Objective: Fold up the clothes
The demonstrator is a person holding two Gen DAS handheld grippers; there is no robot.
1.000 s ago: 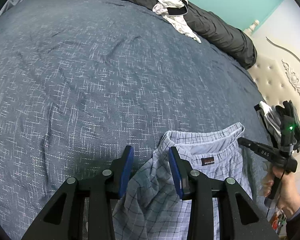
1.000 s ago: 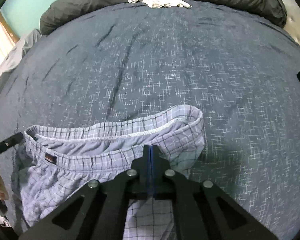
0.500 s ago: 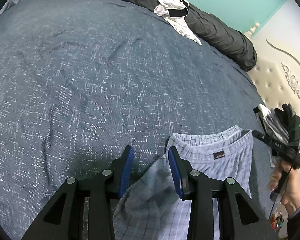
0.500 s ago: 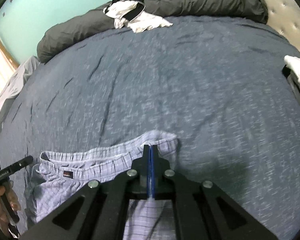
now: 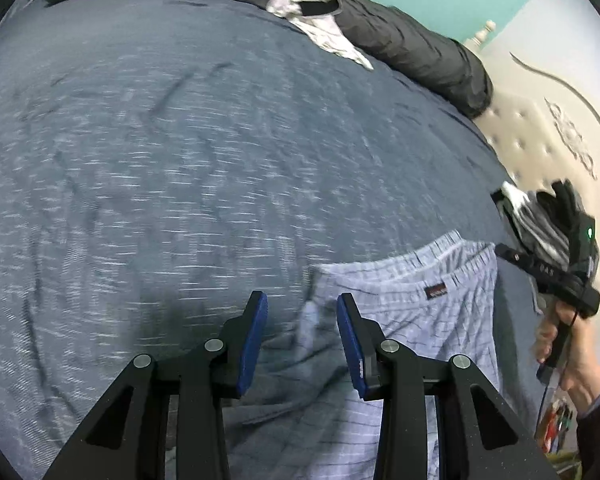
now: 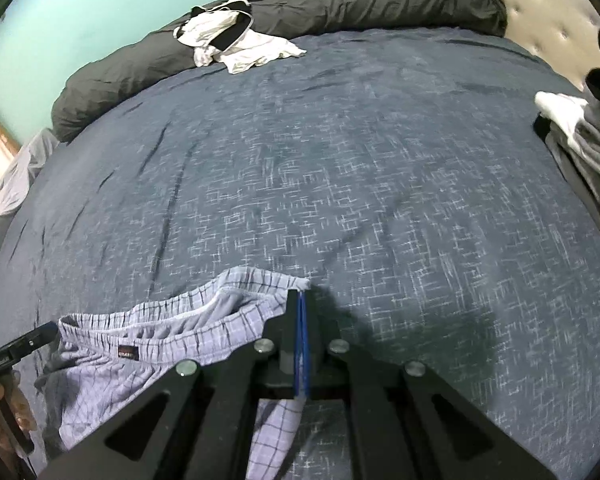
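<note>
Holding one corner of the waistband, the right gripper (image 6: 302, 304) has its fingers pressed together on a pair of pale blue checked cotton shorts (image 6: 148, 344), which lie on a dark blue bedspread with a white crosshatch pattern (image 6: 340, 168). The left gripper (image 5: 302, 320) has its blue-padded fingers apart, with a rumpled side of the shorts (image 5: 420, 320) lying between them; whether a pad touches the cloth cannot be told, because the picture is blurred.

Risks, as a judgement: only 1 corner is clearly clamped, so pulling could drag the whole garment across the bed instead of flattening it, and the bunched cloth under the left gripper could be folded in as a crease. The thin pinch at the waistband could also slip.

The left wrist view alone shows the person's right hand (image 5: 572, 344) on its handle, the cream tufted headboard (image 5: 540, 140), and the shorts' lower body. The right wrist view alone shows the closed fingers meeting on the waistband, and pale cloth at the bed's far left edge (image 6: 16, 184). Both show a white and black garment (image 6: 228, 44) on the black rolled duvet (image 6: 340, 4).
</note>
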